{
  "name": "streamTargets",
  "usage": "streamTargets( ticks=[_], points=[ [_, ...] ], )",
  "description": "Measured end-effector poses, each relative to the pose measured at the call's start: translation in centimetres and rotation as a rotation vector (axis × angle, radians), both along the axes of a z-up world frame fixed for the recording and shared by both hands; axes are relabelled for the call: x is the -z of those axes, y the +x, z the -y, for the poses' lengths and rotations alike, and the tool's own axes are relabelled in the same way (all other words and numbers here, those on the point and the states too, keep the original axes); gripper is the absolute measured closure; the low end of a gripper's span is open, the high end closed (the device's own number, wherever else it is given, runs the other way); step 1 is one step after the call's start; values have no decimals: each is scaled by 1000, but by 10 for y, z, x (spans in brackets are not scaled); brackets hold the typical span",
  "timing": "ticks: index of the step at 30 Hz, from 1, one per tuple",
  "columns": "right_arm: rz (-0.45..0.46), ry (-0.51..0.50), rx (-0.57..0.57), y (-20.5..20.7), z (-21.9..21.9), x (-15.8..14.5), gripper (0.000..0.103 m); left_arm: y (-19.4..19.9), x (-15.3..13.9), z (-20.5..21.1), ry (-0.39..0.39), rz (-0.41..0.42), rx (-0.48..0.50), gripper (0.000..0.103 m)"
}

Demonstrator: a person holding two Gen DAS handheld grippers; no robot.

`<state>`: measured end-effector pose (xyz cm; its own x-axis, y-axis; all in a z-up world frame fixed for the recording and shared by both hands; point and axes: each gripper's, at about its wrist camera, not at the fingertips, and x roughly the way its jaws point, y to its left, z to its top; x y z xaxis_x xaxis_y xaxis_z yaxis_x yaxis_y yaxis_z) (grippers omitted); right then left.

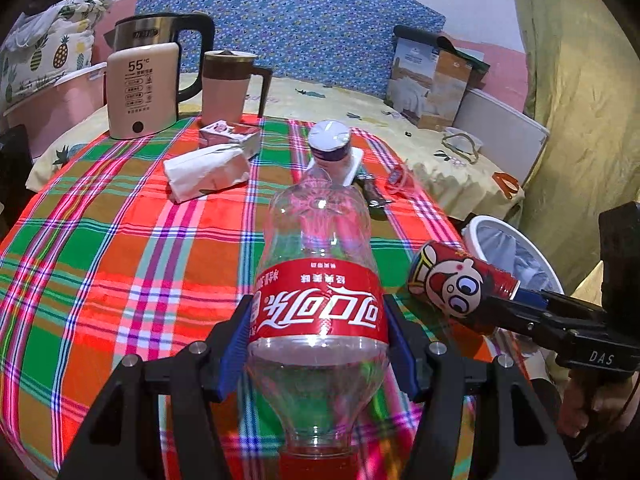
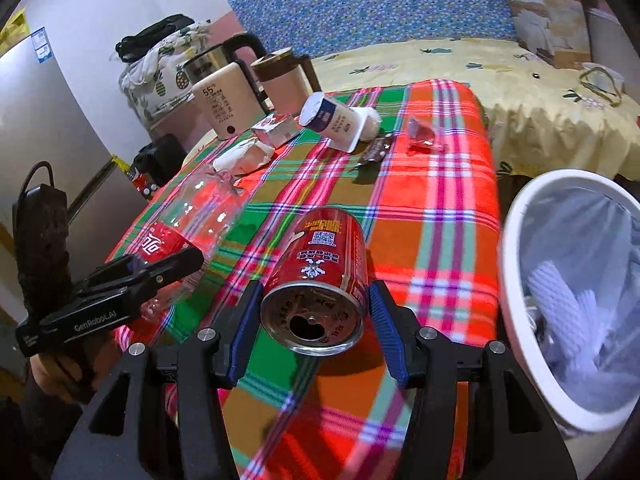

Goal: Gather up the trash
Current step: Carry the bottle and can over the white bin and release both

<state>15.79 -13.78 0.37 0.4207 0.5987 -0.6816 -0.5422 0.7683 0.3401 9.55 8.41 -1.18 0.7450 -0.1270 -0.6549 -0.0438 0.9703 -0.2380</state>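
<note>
Plaid cloth, two grippers, one piece of trash clamped in each.

One clear cola bottle [image 1: 318,300], empty and red-labelled, is pinched at its label between the blue pads of the left gripper [image 1: 318,340], above the plaid tablecloth [image 1: 120,260]; one red can [image 2: 320,280], its opened top toward the camera, is squeezed in the right gripper [image 2: 316,320], near the one white bin [image 2: 560,300] lined with a bag beside the table edge. On the cloth lie one yogurt cup [image 2: 336,120] on its side, one crumpled white paper bag [image 1: 206,172], one small carton [image 1: 230,136], a dark wrapper [image 2: 374,154] and a red plastic scrap [image 2: 422,136] too small to identify. One kettle [image 1: 144,88] and one lidded jug [image 1: 228,88] stand at the far end, before a blue patterned board [image 1: 288,20] and a yellow sheet [image 2: 520,88]. Fisheye rims cut off the room's corners.
</note>
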Motion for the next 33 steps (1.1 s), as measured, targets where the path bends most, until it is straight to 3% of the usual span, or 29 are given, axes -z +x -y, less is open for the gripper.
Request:
streamTargets(
  ticks=[22, 33],
  points=[
    [50, 52, 179, -15, 76, -8, 48, 5, -20, 77, 18, 35, 160, 40],
    [60, 85, 201, -12, 87, -8, 48, 12, -27, 99, 36, 40, 193, 40]
  ],
)
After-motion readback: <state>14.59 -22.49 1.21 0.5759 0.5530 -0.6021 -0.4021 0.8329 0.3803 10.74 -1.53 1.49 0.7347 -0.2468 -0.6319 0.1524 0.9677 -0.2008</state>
